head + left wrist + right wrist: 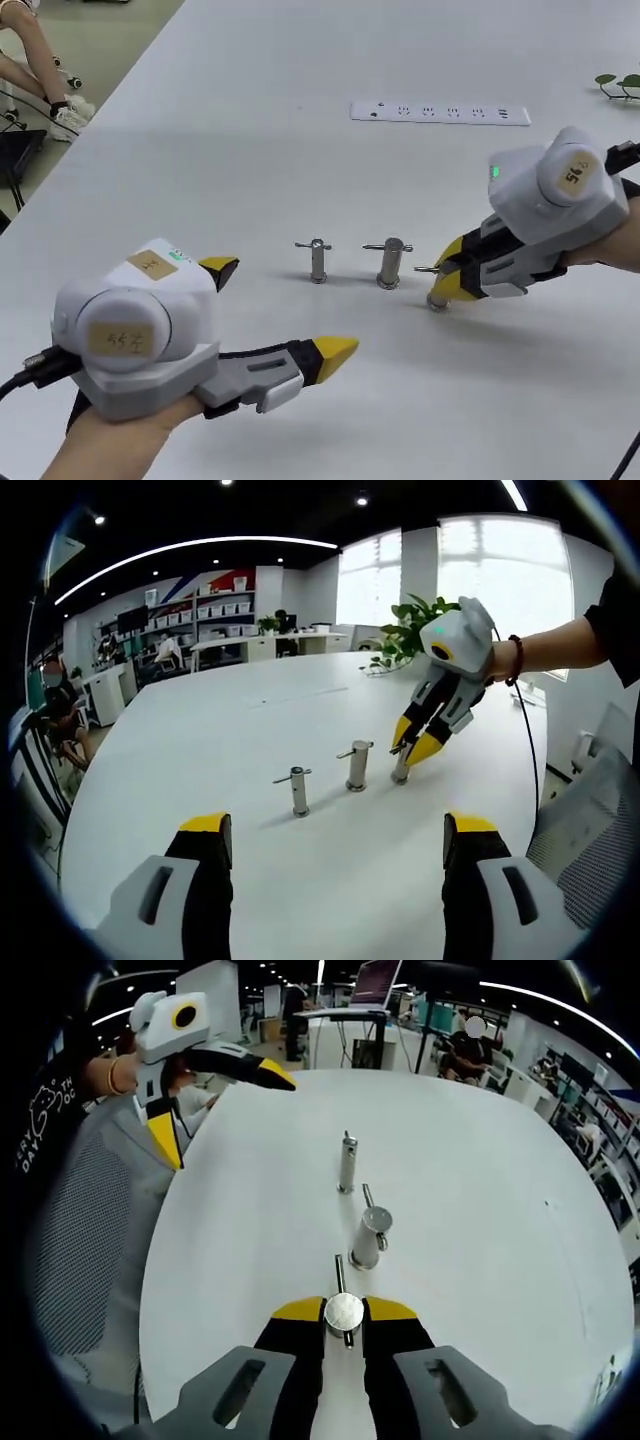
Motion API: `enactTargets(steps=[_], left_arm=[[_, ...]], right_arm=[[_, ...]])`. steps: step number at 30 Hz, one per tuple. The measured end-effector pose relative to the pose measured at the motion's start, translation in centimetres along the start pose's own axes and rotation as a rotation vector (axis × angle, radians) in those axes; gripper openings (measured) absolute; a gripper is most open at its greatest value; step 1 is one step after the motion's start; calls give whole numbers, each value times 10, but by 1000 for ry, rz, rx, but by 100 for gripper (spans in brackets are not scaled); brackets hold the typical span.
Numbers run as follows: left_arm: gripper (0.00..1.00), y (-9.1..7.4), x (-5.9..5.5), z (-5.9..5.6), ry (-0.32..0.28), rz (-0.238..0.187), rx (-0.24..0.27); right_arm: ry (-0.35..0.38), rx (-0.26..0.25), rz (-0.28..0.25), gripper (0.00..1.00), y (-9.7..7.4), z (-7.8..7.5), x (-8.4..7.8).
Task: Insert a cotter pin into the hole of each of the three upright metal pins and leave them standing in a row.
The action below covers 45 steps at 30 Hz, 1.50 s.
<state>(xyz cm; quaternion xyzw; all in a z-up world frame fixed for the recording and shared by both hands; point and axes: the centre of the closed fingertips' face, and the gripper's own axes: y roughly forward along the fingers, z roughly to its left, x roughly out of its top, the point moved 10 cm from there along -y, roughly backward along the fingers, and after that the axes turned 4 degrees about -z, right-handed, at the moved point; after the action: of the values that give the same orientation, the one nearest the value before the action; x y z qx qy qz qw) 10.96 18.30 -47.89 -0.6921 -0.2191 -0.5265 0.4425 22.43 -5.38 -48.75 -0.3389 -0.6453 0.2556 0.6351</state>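
Note:
Three upright metal pins stand in a row on the white table (300,160). The left pin (318,260) and the middle pin (390,262) each carry a cotter pin through the top. My right gripper (440,285) is shut on the third pin (344,1312), whose cotter pin (340,1276) pokes out between the jaws. In the left gripper view the row is the left pin (299,790), the middle pin (357,765) and the third pin (401,771). My left gripper (278,310) hovers open and holds nothing, short of the row.
A white power strip (440,112) lies farther back on the table. A potted plant (620,85) sits at the far right edge. A person sits off the table's far left corner (40,70). Bare tabletop surrounds the pins.

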Motion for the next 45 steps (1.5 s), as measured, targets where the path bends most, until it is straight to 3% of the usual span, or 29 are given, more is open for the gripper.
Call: enactTargets(steps=[13,29,45], left_arm=[[86,2,1,1,0,-2,-6],[86,2,1,1,12,6,-14],[85,3,1,4,14,15,-14]], right_arm=[[5,-15,21,8,-7,-14,-10],[17,18,28,9,-5,-29,-13],[-11,24,25,10,-5,-32,-12]])
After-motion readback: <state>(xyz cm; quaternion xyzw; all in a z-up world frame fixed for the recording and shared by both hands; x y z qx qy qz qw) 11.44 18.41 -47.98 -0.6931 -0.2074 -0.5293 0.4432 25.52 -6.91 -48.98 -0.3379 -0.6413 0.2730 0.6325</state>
